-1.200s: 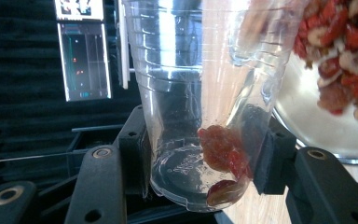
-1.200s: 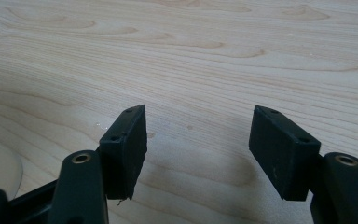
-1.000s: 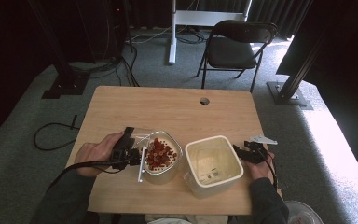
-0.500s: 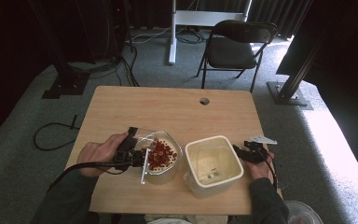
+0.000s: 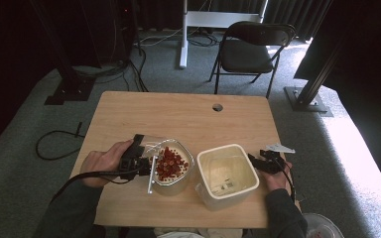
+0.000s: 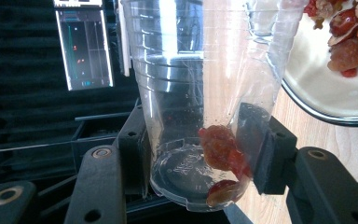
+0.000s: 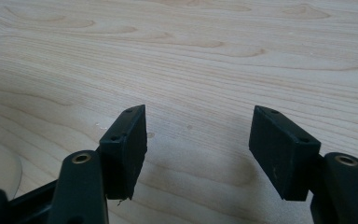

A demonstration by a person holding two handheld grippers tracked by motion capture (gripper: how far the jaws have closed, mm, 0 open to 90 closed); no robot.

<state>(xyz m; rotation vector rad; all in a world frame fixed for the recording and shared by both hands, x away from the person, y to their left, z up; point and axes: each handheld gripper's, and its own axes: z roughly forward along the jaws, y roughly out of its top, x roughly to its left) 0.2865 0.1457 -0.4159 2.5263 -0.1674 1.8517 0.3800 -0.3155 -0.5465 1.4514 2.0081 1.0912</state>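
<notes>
Clear plastic cup (image 5: 155, 151), tipped on its side over the bowl (image 5: 187, 173), is clamped near its base by the left gripper (image 5: 144, 163); in the left gripper view both black pads press the cup wall (image 6: 200, 93), which buckles slightly under them. A few red dried fruit pieces (image 6: 221, 149) cling inside the cup near its bottom. The cup's mouth lies over the bowl's left rim, and a heap of the same fruit (image 5: 170, 162) sits in the bowl.

The bowl stands just beside the white square container (image 5: 226, 174), their walls close together with little gap between. Both sit toward the near edge of the wooden table (image 5: 178, 114).

The right gripper (image 5: 258, 162) rests by the container's right side, close to the table's right edge. Its jaws stand apart with nothing between them, bare wood (image 7: 196, 70) beneath.

The far half of the table offers open room.
</notes>
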